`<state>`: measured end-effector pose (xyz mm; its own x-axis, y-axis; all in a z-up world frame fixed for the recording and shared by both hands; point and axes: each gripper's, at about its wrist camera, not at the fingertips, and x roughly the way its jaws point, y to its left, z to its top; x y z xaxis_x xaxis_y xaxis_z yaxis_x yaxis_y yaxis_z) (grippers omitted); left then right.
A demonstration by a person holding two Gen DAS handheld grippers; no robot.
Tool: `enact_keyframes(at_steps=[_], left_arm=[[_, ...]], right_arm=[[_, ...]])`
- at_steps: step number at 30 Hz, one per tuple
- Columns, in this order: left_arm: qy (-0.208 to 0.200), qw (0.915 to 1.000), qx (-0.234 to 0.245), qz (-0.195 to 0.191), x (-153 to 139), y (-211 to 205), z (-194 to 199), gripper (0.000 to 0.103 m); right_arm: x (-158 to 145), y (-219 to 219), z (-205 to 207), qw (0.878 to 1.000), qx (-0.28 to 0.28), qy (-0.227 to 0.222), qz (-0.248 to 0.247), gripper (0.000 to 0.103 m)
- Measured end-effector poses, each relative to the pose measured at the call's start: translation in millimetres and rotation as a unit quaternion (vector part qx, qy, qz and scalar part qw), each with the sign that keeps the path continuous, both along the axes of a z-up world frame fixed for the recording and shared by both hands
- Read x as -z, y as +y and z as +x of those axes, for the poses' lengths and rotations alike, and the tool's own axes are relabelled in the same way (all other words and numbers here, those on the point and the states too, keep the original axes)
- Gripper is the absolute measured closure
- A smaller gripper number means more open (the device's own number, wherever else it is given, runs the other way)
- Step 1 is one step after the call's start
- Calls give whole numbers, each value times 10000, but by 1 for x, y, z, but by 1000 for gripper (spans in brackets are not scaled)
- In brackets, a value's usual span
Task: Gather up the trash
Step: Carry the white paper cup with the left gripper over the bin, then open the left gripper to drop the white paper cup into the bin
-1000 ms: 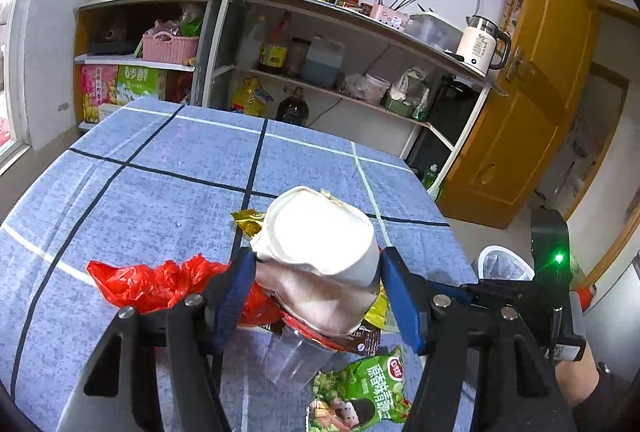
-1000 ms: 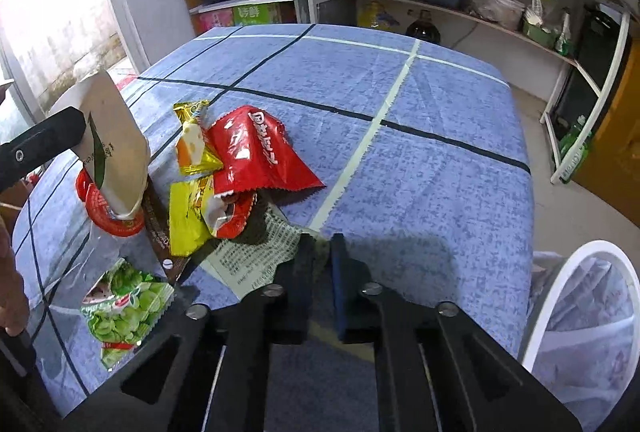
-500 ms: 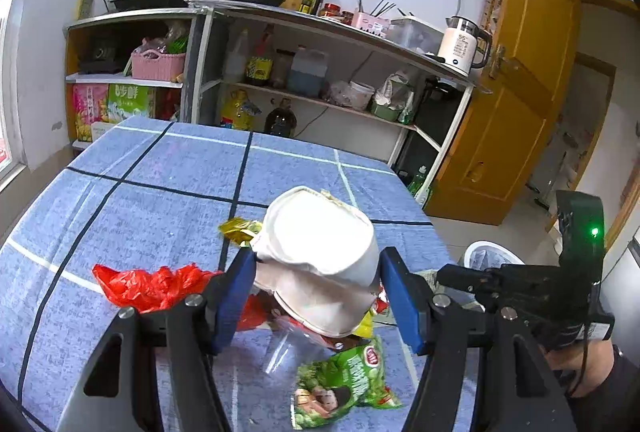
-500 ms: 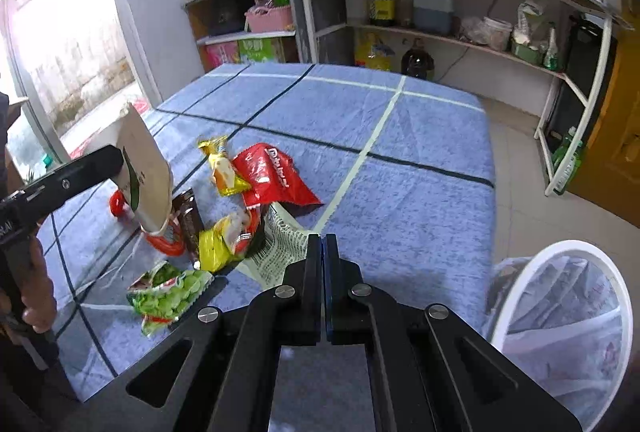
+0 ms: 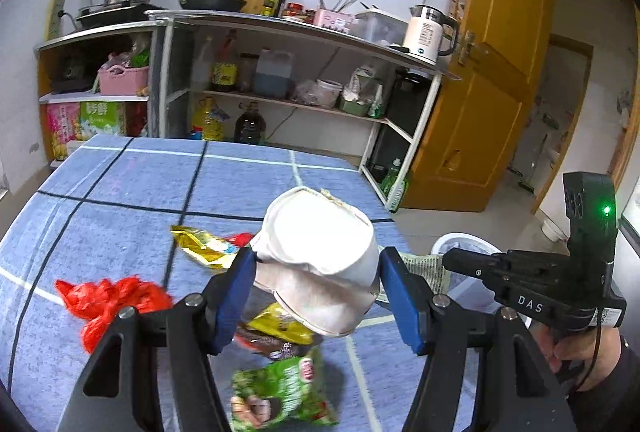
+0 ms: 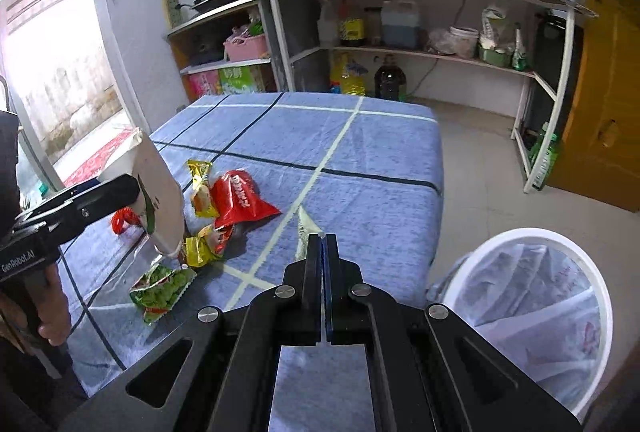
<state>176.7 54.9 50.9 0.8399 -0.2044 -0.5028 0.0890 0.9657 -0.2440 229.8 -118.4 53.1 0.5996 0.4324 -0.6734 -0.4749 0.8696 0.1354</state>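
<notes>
My left gripper [image 5: 316, 268] is shut on a crushed white paper cup [image 5: 320, 252] and holds it above the blue table [image 5: 120, 192]; the cup also shows in the right wrist view [image 6: 158, 192]. My right gripper [image 6: 322, 244] is shut on a printed paper scrap [image 6: 306, 228], lifted near the table's right edge. On the table lie a red wrapper [image 6: 240, 198], a yellow wrapper [image 6: 200, 180], a green snack bag [image 6: 160, 286] and a red plastic bag [image 5: 108, 300]. A white lined bin [image 6: 532, 304] stands on the floor to the right.
A shelf unit [image 5: 280, 72] with pots, bottles and a kettle [image 5: 428, 32] stands behind the table. A wooden door [image 5: 488, 72] is at the right. The person's hands hold both gripper handles.
Both grippers have risen and pulled back from the table. The right gripper closed on the paper scrap and lifted it off the table. The cup stays gripped.
</notes>
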Motion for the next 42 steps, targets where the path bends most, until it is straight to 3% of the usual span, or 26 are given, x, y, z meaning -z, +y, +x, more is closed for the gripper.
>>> enact_keyframes(at_steps=[17,31,42], left_arm=[[148,9941,1017,360,-2,-105,36,37],[539,9766,2017,509,23,-215,70,37],[974,9670,2294,536,47,-252,86,35]], right_arm=[[-11,-102,-10,9955,924,-93,167,103],[27,-187,-7,9818,1863,349,97,103],[53,-218,1,9697,2304,813,46,101]])
